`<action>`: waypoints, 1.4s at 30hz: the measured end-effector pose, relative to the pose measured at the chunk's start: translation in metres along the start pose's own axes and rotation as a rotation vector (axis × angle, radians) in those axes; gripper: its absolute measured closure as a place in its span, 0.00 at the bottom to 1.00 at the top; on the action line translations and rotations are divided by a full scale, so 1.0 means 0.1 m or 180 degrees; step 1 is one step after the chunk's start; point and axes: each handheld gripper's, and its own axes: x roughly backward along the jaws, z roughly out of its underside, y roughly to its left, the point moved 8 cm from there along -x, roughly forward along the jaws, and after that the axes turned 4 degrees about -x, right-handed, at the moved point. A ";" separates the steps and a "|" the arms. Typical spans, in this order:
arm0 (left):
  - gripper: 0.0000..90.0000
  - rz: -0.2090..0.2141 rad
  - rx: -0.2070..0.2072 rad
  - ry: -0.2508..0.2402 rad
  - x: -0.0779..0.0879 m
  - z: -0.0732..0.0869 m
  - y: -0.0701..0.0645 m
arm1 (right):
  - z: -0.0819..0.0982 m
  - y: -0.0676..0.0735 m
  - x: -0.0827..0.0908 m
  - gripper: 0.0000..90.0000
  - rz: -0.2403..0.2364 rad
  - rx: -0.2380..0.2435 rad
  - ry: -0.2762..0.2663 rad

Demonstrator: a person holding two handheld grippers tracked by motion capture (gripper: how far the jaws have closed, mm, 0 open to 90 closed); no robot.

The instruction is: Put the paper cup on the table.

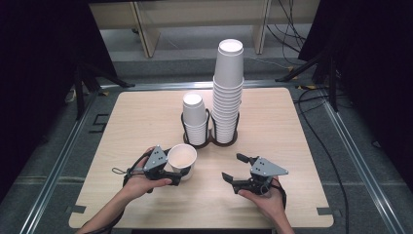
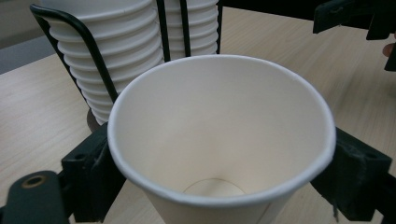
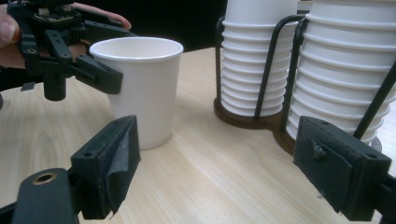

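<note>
On table: left gripper (image 1: 176, 171) grasps paper cup (image 1: 182, 160).
Right gripper (image 1: 234, 168) jaws apart, empty, near cup holder (image 1: 210, 141).

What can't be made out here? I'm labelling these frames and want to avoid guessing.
- Cup holder base: in the high view, mostly covered by the two cup stacks.
- Tall stack top: cut off by the right gripper view's upper edge.
- Single cup lower half: cut off by the left gripper view's bottom edge.
- Left gripper: whether its pads press the cup.
</note>
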 end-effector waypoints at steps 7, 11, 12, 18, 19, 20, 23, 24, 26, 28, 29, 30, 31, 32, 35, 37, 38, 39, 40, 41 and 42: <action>0.14 0.0006 0.0030 -0.0002 0.00 0.01 -0.01 | 0.00 -0.01 0.01 0.17 0.0016 0.0047 0.0003; 0.12 0.0031 0.0056 -0.0026 0.00 0.02 -0.02 | 0.01 -0.01 0.01 0.17 0.0007 0.0034 0.0008; 0.11 0.0050 0.0073 -0.0029 -0.01 0.02 -0.02 | 0.01 -0.02 0.01 0.17 0.0028 0.0052 0.0016; 0.00 0.0095 0.0092 -0.0013 0.02 0.02 -0.04 | 0.02 0.00 0.01 0.17 0.0004 -0.0027 0.0036; 0.00 0.0096 0.0103 -0.0039 0.02 0.02 -0.04 | 0.02 0.00 0.00 0.17 -0.0009 -0.0003 0.0007; 0.00 0.0095 0.0104 -0.0036 0.02 0.02 -0.04 | 0.02 -0.01 0.00 0.17 0.0029 0.0041 0.0027; 0.00 0.0084 0.0108 -0.0052 0.03 0.02 -0.03 | 0.03 0.01 0.01 0.17 0.0004 -0.0041 0.0067; 0.00 0.0061 0.0097 -0.0053 0.04 0.02 -0.01 | 0.03 0.02 0.00 0.17 -0.0044 -0.0062 0.0042; 0.00 0.0047 0.0094 -0.0081 0.06 0.02 0.00 | 0.02 0.01 0.00 0.17 -0.0033 0.0002 -0.0009; 0.00 0.0044 0.0090 -0.0153 0.09 -0.01 0.01 | 0.01 0.00 0.00 0.17 -0.0021 0.0012 -0.0019; 0.00 0.0039 0.0122 -0.0140 0.12 -0.01 0.02 | 0.03 0.03 0.02 0.17 -0.0029 -0.0096 0.0047; 0.00 0.0029 0.0150 -0.0192 0.13 -0.03 0.03 | 0.02 0.01 0.02 0.17 0.0020 -0.0035 0.0027; 0.00 0.0030 0.0122 -0.0169 0.15 -0.02 0.04 | 0.01 0.00 0.02 0.17 0.0015 0.0012 0.0019; 0.00 0.0043 0.0144 -0.0188 0.16 -0.02 0.04 | 0.01 -0.02 0.02 0.17 0.0030 0.0059 0.0005; 0.00 0.0051 0.0185 -0.0191 0.19 0.00 0.04 | 0.02 0.01 0.02 0.17 -0.0008 -0.0058 0.0028; 0.00 0.0056 0.0175 -0.0171 0.22 0.00 0.05 | 0.03 0.02 0.03 0.17 -0.0012 -0.0089 0.0070; 0.00 0.0056 0.0197 -0.0198 0.23 0.00 0.05 | 0.02 0.01 0.01 0.17 -0.0042 -0.0060 0.0010; 0.00 0.0062 0.0191 -0.0203 0.24 0.00 0.05 | 0.01 0.00 0.01 0.17 -0.0033 -0.0009 -0.0029; 0.00 0.0080 0.0210 -0.0209 0.26 0.00 0.05 | 0.01 0.00 0.00 0.17 -0.0043 -0.0010 -0.0029; 0.00 0.0075 0.0220 -0.0222 0.27 0.00 0.05 | 0.01 0.00 0.01 0.17 -0.0038 -0.0006 -0.0026; 0.00 0.0069 0.0212 -0.0212 0.29 0.00 0.05 | 0.01 0.00 0.01 0.17 -0.0006 -0.0007 -0.0024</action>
